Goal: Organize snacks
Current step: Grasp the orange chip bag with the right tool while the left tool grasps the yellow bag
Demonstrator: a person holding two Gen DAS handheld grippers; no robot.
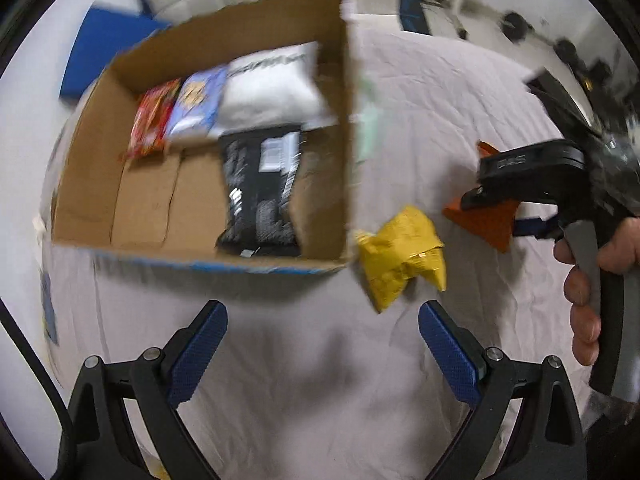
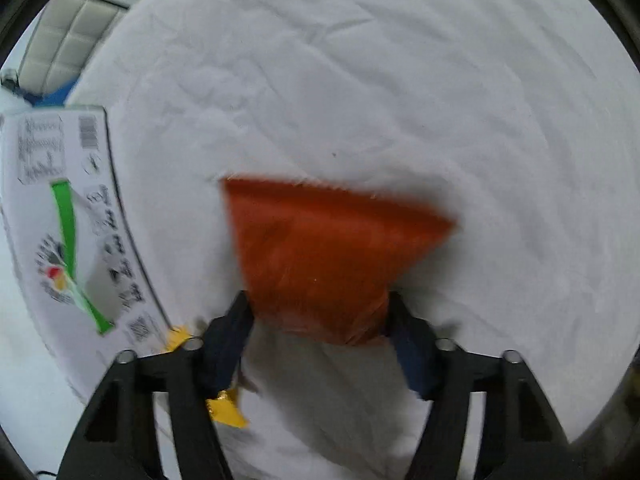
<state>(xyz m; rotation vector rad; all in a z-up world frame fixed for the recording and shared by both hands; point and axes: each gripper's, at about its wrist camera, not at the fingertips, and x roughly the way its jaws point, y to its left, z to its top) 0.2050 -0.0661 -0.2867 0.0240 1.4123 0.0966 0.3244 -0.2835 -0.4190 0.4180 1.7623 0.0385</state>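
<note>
An open cardboard box (image 1: 332,152) lies on the white sheet, holding a red packet (image 1: 154,120), a blue-and-white packet (image 1: 196,102), a white bag (image 1: 272,88) and a black packet (image 1: 260,192). A crumpled yellow snack bag (image 1: 402,254) rests just right of the box's near corner. My left gripper (image 1: 320,340) hangs open over bare sheet in front of the box and the yellow bag. My right gripper (image 2: 320,320) is shut on an orange snack bag (image 2: 320,252), pinching its lower end; the same bag (image 1: 488,220) shows at the right of the left wrist view.
The box's printed white outer wall (image 2: 68,220) stands at the left of the right wrist view, with yellow bag corners (image 2: 226,410) beside my finger. A person's hand (image 1: 588,292) grips the right tool's handle. A blue pad (image 1: 104,48) lies behind the box. Wrinkled white sheet (image 2: 380,80) stretches ahead.
</note>
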